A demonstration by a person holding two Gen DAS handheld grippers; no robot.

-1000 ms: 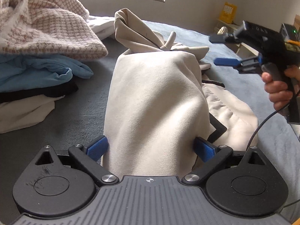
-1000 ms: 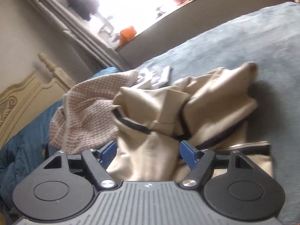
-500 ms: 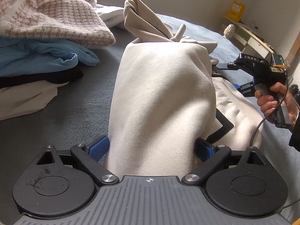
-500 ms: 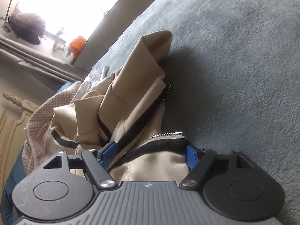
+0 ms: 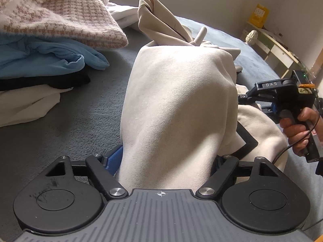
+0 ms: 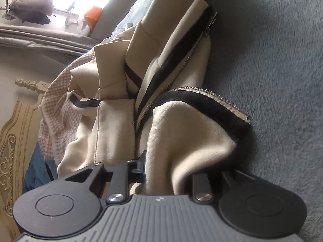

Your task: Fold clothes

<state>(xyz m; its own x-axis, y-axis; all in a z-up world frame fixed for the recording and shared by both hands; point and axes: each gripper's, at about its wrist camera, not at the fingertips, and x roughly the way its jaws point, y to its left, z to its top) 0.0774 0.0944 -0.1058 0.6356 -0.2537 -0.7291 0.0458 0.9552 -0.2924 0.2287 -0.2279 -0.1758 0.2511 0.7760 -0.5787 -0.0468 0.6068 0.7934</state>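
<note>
A beige zip jacket (image 5: 177,100) lies bunched on the grey-blue bed cover (image 5: 80,121). A hump of it rises between the fingers of my left gripper (image 5: 165,159). Those jaws are closing but still stand wide; the left blue pad (image 5: 114,159) sits at the cloth's edge and the other pad is hidden. In the right wrist view, my right gripper (image 6: 167,171) has its jaws closing tight on a fold of the jacket (image 6: 191,131), just below its black-trimmed zipper (image 6: 201,92). From the left wrist view, a hand holds the right gripper (image 5: 252,98) low at the jacket's right side.
A pile of clothes lies at the left: a pink-and-white checked knit (image 5: 60,16), a light blue garment (image 5: 50,58), black and white pieces beneath. A low shelf (image 5: 272,46) stands by the far wall. A carved headboard (image 6: 12,141) borders the bed.
My right gripper dropped to the jacket's zipper edge, rolled, and closed on a fold of it. My left jaws narrowed a little around the hump of cloth; that hand stayed in place.
</note>
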